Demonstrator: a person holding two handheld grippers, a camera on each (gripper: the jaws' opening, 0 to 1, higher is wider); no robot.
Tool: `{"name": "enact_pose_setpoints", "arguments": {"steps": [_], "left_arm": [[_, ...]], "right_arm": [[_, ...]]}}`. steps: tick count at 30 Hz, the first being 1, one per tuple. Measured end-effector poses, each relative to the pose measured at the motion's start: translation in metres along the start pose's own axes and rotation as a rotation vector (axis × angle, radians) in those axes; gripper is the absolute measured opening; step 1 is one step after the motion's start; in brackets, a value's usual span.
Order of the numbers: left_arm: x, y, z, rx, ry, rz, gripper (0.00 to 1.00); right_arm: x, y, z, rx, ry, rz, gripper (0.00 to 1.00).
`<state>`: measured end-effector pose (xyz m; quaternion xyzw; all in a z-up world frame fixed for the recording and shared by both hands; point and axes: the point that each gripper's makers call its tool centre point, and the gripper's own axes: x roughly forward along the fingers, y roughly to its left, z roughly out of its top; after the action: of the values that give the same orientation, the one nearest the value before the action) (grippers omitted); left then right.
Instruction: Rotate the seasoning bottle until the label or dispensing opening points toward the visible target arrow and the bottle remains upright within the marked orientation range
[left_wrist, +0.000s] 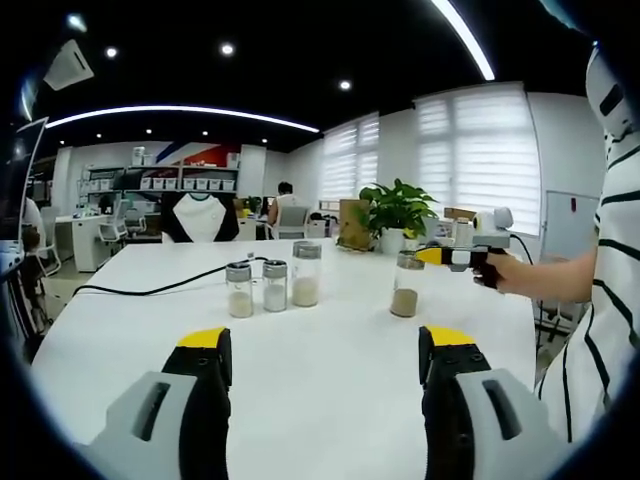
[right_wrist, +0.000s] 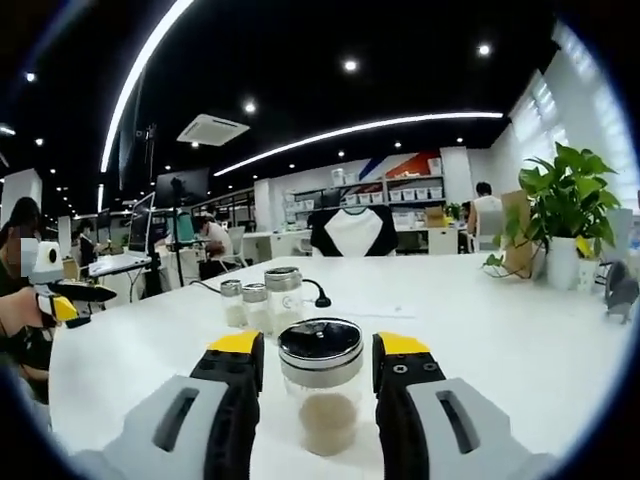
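Indoors, a wide white table (left_wrist: 330, 350) carries the scene, with a leafy potted plant (left_wrist: 397, 212) standing at its far edge near the shuttered windows. A black cable (left_wrist: 150, 290) trails across the tabletop toward three glass shakers (left_wrist: 272, 284) clustered upright together, well apart from the work. The left gripper (left_wrist: 325, 360) hovers low over bare table, its yellow-tipped jaws spread wide with nothing between them. Across the table, a person in a striped shirt (left_wrist: 612, 250) holds the right gripper (right_wrist: 318, 362), whose jaws stand to either side of the seasoning bottle (right_wrist: 321, 385), close at its metal lid (right_wrist: 320, 343); whether they press the glass cannot be told. That bottle stands upright on the table, pale powder settled at its bottom, nearer than the three shakers.
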<state>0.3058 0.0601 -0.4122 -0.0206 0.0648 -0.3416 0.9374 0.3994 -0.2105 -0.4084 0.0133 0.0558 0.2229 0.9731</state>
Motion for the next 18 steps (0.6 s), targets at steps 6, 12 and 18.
{"name": "enact_pose_setpoints", "arguments": {"steps": [6, 12, 18], "left_arm": [[-0.001, 0.002, 0.001, 0.001, 0.000, 0.000, 0.80], [-0.004, 0.004, 0.001, -0.003, -0.007, 0.005, 0.80], [-0.006, 0.006, -0.001, -0.008, -0.003, 0.011, 0.80]], "right_arm": [[0.006, -0.002, -0.005, -0.029, 0.020, -0.067, 0.37], [0.011, -0.013, -0.006, -0.006, 0.037, -0.094, 0.37], [0.012, -0.012, -0.006, -0.008, 0.036, -0.093, 0.36]]}}
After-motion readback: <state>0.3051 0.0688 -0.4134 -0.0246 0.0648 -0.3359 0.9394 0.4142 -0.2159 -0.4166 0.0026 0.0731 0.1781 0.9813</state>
